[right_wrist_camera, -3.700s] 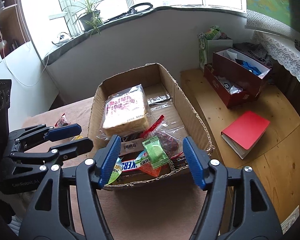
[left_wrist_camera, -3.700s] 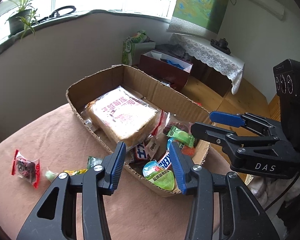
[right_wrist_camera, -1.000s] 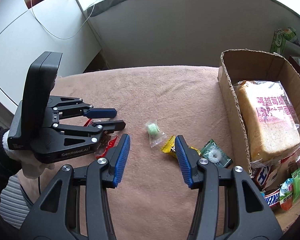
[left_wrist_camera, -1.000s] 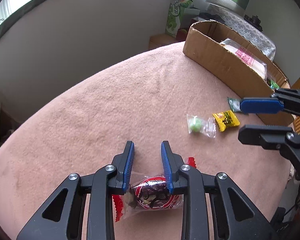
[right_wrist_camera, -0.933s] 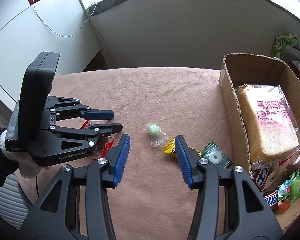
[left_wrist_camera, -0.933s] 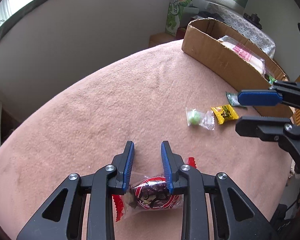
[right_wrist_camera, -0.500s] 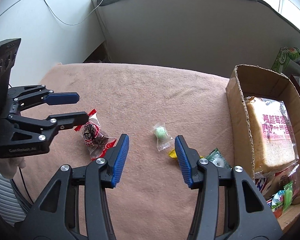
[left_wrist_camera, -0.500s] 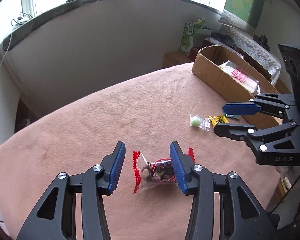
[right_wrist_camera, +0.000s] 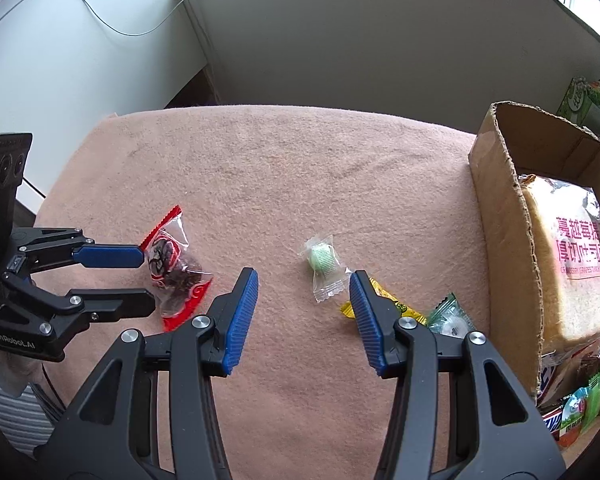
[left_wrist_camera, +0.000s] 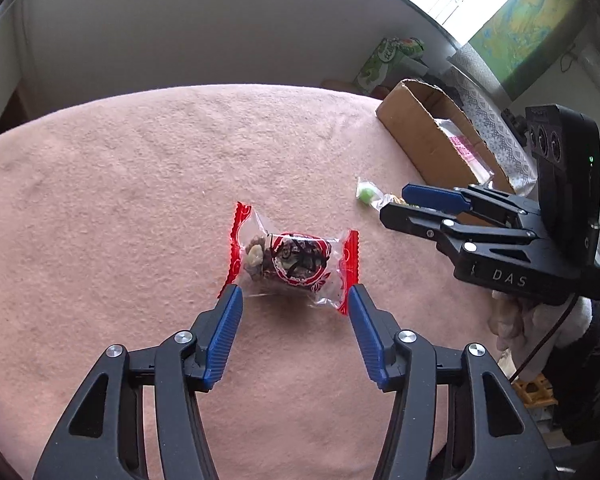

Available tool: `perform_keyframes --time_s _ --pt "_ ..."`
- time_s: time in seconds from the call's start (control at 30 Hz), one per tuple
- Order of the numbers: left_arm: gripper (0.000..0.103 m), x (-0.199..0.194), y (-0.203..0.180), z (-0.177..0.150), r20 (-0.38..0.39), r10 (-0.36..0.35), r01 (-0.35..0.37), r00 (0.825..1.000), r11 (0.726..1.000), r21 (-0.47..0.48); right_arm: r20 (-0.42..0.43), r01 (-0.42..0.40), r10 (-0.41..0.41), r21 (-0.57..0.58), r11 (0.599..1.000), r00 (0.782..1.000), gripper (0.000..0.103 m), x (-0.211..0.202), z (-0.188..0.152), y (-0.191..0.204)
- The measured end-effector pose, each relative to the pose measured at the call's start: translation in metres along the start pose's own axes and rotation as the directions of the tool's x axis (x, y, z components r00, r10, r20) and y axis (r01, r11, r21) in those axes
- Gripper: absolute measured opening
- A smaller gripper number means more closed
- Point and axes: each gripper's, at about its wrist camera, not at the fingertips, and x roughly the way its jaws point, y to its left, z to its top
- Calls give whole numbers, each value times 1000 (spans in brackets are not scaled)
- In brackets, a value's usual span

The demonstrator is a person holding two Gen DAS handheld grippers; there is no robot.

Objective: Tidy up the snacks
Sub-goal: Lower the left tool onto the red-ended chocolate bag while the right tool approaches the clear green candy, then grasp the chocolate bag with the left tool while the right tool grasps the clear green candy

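A clear snack packet with red ends [left_wrist_camera: 292, 260] lies on the pink cloth, just beyond my open left gripper [left_wrist_camera: 294, 300]; its ends sit near the two fingertips. In the right wrist view the same packet [right_wrist_camera: 176, 268] lies between the left gripper's fingers [right_wrist_camera: 108, 258]. My right gripper [right_wrist_camera: 304, 280] is open and empty over the cloth, with a green wrapped candy [right_wrist_camera: 322, 262] just beyond it, a yellow candy [right_wrist_camera: 396, 308] and a green ring candy [right_wrist_camera: 450, 320] to its right. The cardboard box [right_wrist_camera: 504, 216] holds a bread pack [right_wrist_camera: 576, 256].
More snacks [right_wrist_camera: 576, 408] fill the box's near end. The pink cloth [left_wrist_camera: 140, 184] covers the table, whose edge curves along the grey wall. A green carton [left_wrist_camera: 388, 60] stands beyond the box. The right gripper's body [left_wrist_camera: 500, 236] sits at the right.
My left gripper opened and let go of the red-ended packet, which now lies on the cloth in front of it. My right gripper drew nearer to the green candy.
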Motion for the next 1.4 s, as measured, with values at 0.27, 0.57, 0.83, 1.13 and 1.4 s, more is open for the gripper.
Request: perform_keyframes --time_s 0.27,0.57,0.83,1.13,1.4 --pt "54 11 4 27 22 6 -5 1000 1000 -25 -17 41 -41 -9 999 999 50 15 3 -3" --pt "54 25 -31 13 32 162 -165 986 977 139 -12 72 -73 -40 997 997 50 27 10 1" --pt "49 37 -30 13 29 204 -206 979 968 145 -8 73 -73 -48 996 997 25 21 5 6" --pt "34 24 -28 5 54 197 -203 979 969 139 26 38 -37 -38 999 999 25 3 -8 8" --pt "34 -4 -43 0 113 188 -204 976 967 150 116 22 -19 -30 999 993 25 -52 -21 5"
